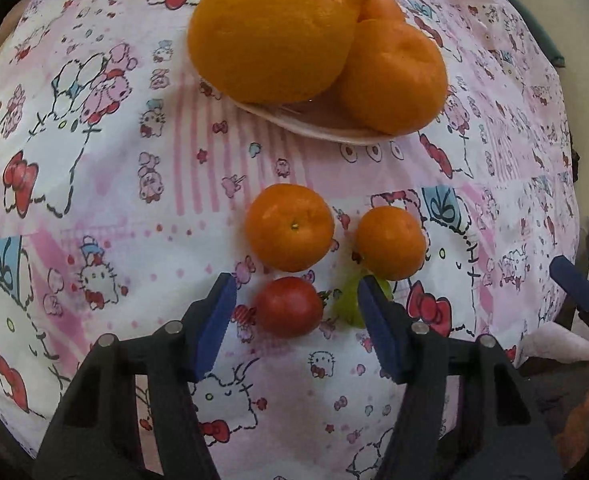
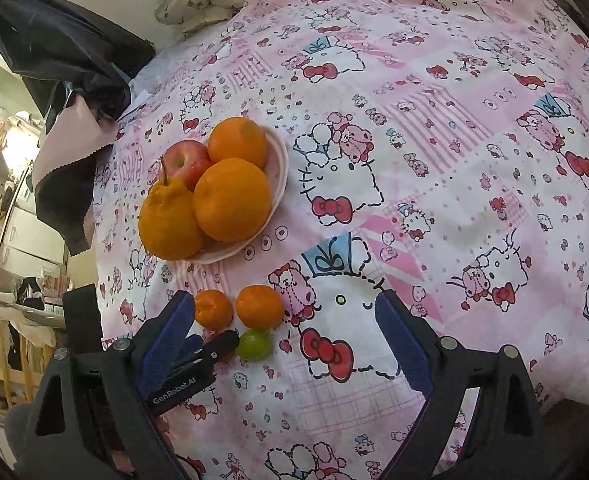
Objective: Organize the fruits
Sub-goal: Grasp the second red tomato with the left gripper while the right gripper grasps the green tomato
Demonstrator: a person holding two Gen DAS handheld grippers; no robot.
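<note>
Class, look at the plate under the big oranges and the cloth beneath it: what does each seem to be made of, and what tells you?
Plate: probably glazed ceramic or plastic; pale, smooth, thin rim. Cloth: printed woven fabric, likely cotton; matte, softly wrinkled, cartoon pattern.

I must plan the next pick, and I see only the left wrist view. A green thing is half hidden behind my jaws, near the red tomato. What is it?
Observer: It is a small round green fruit, whole, lying on the cloth close beside one of the two small oranges.
Operator: Is there only orange fruit on the plate?
Observer: No. A red apple sits at the back of the plate, behind the three orange fruits.
Operator: And the right gripper?
Observer: The right gripper has its jaws wide open and holds nothing.
</note>
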